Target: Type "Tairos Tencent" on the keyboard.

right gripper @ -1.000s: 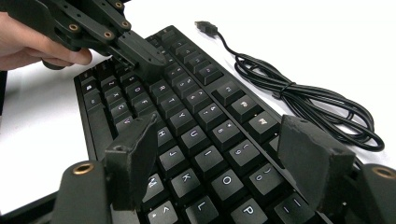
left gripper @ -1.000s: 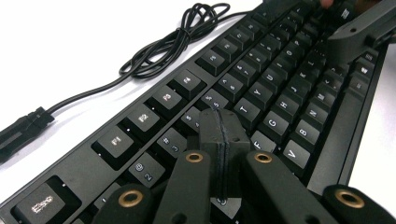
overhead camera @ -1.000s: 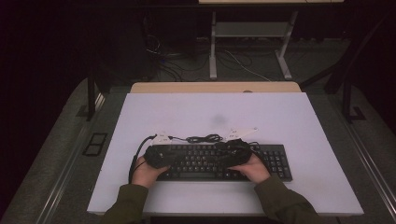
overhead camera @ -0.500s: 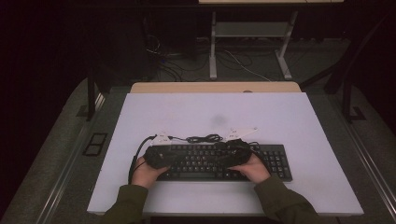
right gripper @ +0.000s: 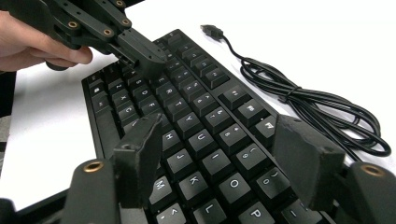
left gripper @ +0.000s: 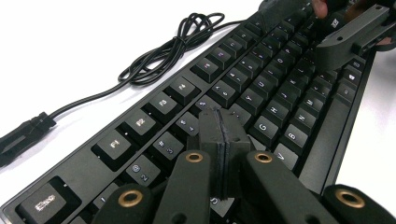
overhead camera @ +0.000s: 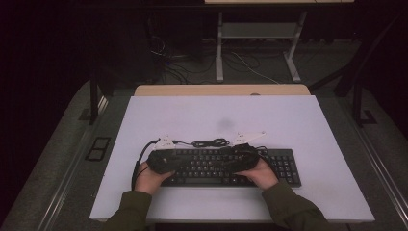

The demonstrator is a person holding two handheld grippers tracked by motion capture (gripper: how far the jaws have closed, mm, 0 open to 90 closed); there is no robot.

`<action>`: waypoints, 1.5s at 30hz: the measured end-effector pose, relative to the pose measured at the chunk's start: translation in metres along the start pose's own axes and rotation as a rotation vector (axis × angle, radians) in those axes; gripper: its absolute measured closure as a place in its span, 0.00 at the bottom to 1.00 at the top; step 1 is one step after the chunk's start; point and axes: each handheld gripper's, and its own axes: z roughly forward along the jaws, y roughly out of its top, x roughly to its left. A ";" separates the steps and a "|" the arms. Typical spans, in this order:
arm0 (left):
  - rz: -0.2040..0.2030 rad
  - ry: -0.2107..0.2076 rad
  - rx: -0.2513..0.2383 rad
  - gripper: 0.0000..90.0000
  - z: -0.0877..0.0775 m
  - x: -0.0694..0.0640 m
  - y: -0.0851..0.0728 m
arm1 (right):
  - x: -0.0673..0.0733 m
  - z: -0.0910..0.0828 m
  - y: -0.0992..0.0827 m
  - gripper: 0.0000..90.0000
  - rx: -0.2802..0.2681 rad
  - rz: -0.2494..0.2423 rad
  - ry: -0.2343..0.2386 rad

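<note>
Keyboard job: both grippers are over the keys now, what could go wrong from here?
1. The right gripper hangs open over the keyboard; its jaws have just been closing, and their wide pads could press neighbouring keys together.
2. The left gripper, jaws shut, points down at the number row; its broad tip may hit two keys.
3. The bundled cable lies loose behind the keyboard, close to both grippers, and could snag.
</note>
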 end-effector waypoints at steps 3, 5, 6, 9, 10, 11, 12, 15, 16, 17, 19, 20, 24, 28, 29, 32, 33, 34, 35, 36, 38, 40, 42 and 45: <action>-0.001 0.004 -0.002 0.97 -0.001 -0.001 0.000 | 0.001 0.000 0.000 0.42 0.000 -0.004 0.008; -0.002 0.006 -0.006 0.95 -0.003 -0.002 0.000 | 0.002 0.000 0.001 0.45 0.004 -0.006 0.019; -0.006 0.007 -0.006 0.94 -0.003 -0.003 -0.001 | 0.002 0.000 0.001 0.47 0.003 -0.008 0.020; -0.011 0.010 -0.004 0.89 -0.005 -0.003 -0.002 | 0.005 -0.001 0.001 0.56 0.000 -0.012 0.025; -0.015 0.008 -0.006 0.87 -0.005 -0.003 -0.002 | 0.005 -0.001 0.002 0.58 0.001 -0.012 0.029; -0.019 0.008 -0.009 0.86 -0.005 -0.004 -0.003 | 0.006 -0.001 0.002 0.61 -0.001 -0.012 0.031; -0.019 0.009 -0.009 0.83 -0.006 -0.004 -0.003 | 0.007 -0.001 0.002 0.64 -0.003 -0.014 0.034; -0.022 0.018 -0.010 0.77 -0.007 -0.004 -0.003 | 0.009 -0.001 0.002 0.72 0.004 -0.019 0.045; -0.028 0.020 -0.012 0.75 -0.007 -0.005 -0.004 | 0.010 0.000 0.002 0.75 0.004 -0.025 0.049; -0.032 0.025 -0.013 0.72 -0.007 -0.005 -0.004 | 0.010 0.000 0.002 0.78 0.009 -0.032 0.055; -0.042 0.030 -0.016 0.69 -0.007 -0.005 -0.005 | 0.012 0.000 0.003 0.82 0.016 -0.034 0.061; -0.042 0.031 -0.018 0.66 -0.007 -0.004 -0.005 | 0.013 0.001 0.003 0.85 0.018 -0.035 0.066; -0.048 0.033 -0.032 0.57 -0.007 -0.004 -0.005 | 0.016 0.002 0.002 0.95 0.035 -0.048 0.083; -0.052 0.035 -0.034 0.48 -0.005 -0.005 -0.005 | 0.020 0.005 0.001 0.99 0.054 -0.060 0.101; -0.047 0.035 -0.037 0.46 -0.005 -0.005 -0.005 | 0.020 0.006 0.001 0.99 0.058 -0.066 0.105; -0.046 0.035 -0.041 0.43 -0.005 -0.006 -0.005 | 0.023 0.009 0.000 0.99 0.077 -0.066 0.110; -0.048 0.033 -0.043 0.43 -0.005 -0.007 -0.005 | 0.023 0.010 0.000 0.99 0.082 -0.072 0.109; -0.048 0.032 -0.043 0.42 -0.004 -0.007 -0.005 | 0.024 0.011 0.000 0.99 0.085 -0.077 0.109; -0.047 0.031 -0.044 0.42 -0.004 -0.007 -0.005 | 0.025 0.012 -0.001 0.99 0.087 -0.074 0.111; -0.046 0.032 -0.042 0.41 -0.004 -0.007 -0.005 | 0.026 0.012 -0.001 0.99 0.094 -0.072 0.111; -0.044 0.033 -0.041 0.40 -0.004 -0.007 -0.006 | 0.027 0.014 -0.001 0.99 0.096 -0.075 0.112; -0.046 0.035 -0.040 0.39 -0.004 -0.007 -0.006 | 0.027 0.015 -0.002 0.99 0.100 -0.084 0.114; -0.046 0.038 -0.044 0.38 -0.004 -0.007 -0.006 | 0.028 0.016 -0.002 0.99 0.108 -0.079 0.112; -0.046 0.040 -0.048 0.38 -0.004 -0.007 -0.006 | 0.029 0.018 -0.003 0.99 0.116 -0.079 0.107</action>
